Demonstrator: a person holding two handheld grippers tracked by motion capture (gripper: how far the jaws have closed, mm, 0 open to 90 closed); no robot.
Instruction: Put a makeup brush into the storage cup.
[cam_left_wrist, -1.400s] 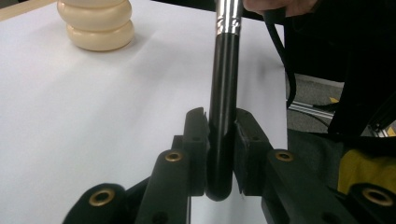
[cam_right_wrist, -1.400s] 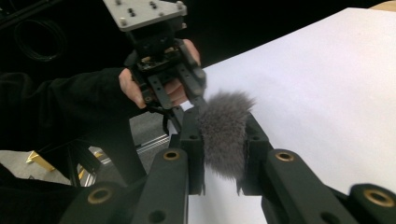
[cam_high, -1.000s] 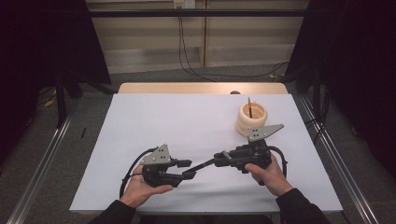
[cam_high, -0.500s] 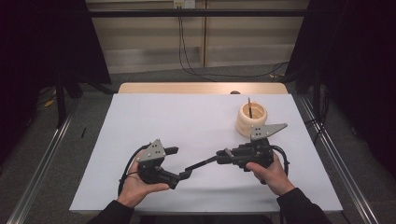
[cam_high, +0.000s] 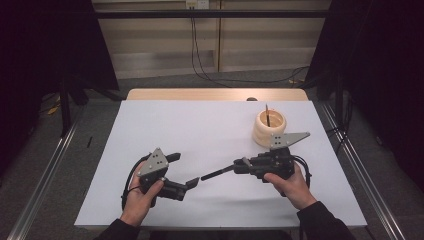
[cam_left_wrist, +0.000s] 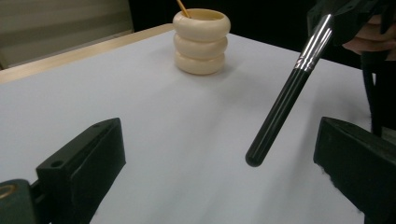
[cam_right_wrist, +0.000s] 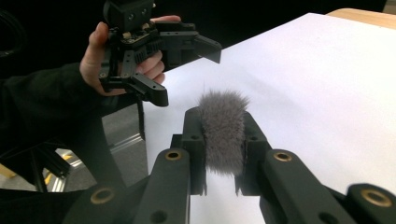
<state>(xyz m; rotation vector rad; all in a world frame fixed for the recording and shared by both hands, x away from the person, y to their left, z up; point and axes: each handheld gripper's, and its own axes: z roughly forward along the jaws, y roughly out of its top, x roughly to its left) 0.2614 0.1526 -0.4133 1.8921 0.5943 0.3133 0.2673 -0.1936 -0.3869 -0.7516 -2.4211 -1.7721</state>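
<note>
1. We hold a makeup brush in our right gripper. Its jaws are closed on the grey bristle head, as the right gripper view shows, and the black handle sticks out toward our left side, clear of the white table cover.

2. Our left gripper hangs just short of the handle's free end with its jaws spread wide and nothing between them. In the left gripper view the handle tip sits in the gap, nearer the right-hand jaw.

3. We judge the step in hand to be a handover, left taking the handle. To do it well, we shift the left gripper sideways until the handle lies midway between the jaws, so that neither jaw knocks it on closing.

4. We push the left gripper farther along the handle before closing. A grip on the very tip would leave the brush free to swing.

5. We keep the right jaws clamped until the left ones are firm. The bristles are soft, so the brush can likely twist in that grip if nudged.

6. The cream ringed holder, with a thin stick standing in it, is behind the right gripper, well apart from the brush, and looks the likely place for it.
</note>
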